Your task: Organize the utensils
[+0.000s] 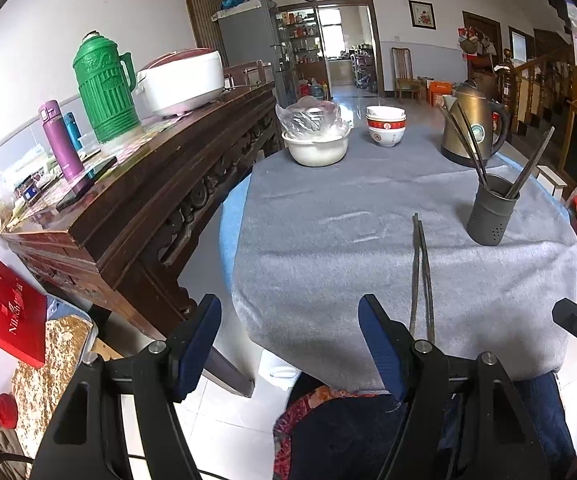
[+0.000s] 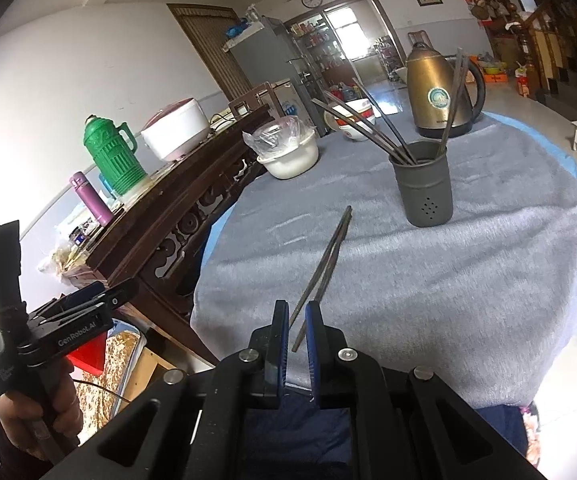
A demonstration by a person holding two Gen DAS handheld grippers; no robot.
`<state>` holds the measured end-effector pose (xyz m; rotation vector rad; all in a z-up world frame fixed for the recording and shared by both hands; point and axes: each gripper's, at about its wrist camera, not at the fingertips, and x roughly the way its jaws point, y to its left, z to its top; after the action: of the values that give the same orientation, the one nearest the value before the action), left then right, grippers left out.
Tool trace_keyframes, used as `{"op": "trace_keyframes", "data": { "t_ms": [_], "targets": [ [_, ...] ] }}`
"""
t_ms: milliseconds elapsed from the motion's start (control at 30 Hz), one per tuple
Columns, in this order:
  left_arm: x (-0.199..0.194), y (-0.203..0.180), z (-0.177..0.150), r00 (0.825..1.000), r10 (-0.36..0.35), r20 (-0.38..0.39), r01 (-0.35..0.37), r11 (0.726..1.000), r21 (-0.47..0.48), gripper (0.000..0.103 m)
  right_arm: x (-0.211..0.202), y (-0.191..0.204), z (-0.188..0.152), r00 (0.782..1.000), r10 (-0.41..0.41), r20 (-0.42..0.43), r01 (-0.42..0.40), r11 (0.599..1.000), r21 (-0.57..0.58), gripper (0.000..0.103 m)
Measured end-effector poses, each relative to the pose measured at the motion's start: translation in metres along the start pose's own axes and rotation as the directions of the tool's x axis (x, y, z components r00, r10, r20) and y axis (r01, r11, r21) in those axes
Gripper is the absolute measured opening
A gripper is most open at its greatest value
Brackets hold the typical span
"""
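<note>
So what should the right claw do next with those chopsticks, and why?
Probably carry them up toward the grey holder and tip them in. The right claw is shut on the chopstick pair, and other chopsticks already stand in that holder.

You see a fuzzy grey cloth (image 1: pixel 328 248) over the table; two dull metal chopsticks (image 2: pixel 322 264) lie on it; the holder (image 2: pixel 424 190) looks matt grey; the kettle (image 2: pixel 434 92) is brushed bronze metal; the sideboard (image 1: pixel 136 208) is dark glossy carved wood; the green flask (image 1: pixel 106 88) is ribbed plastic.
</note>
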<state>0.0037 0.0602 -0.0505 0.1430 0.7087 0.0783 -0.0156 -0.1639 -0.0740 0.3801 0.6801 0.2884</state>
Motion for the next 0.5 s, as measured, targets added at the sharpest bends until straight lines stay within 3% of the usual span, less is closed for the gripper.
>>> {"op": "trace_keyframes", "data": {
  "t_ms": [233,500],
  "targets": [
    [0.016,0.005,0.021,1.000,-0.018,-0.024,0.018,1.000,-0.003,0.072,0.026,-0.001,0.027,0.999,-0.011,-0.048,0.010,1.000,-0.021,0.011],
    [0.053,0.004,0.028,0.993,-0.037,-0.110,0.033,0.999,-0.037,0.072,0.096,-0.028,0.071,0.989,-0.009,-0.151,0.015,0.999,0.040,0.014]
  ]
}}
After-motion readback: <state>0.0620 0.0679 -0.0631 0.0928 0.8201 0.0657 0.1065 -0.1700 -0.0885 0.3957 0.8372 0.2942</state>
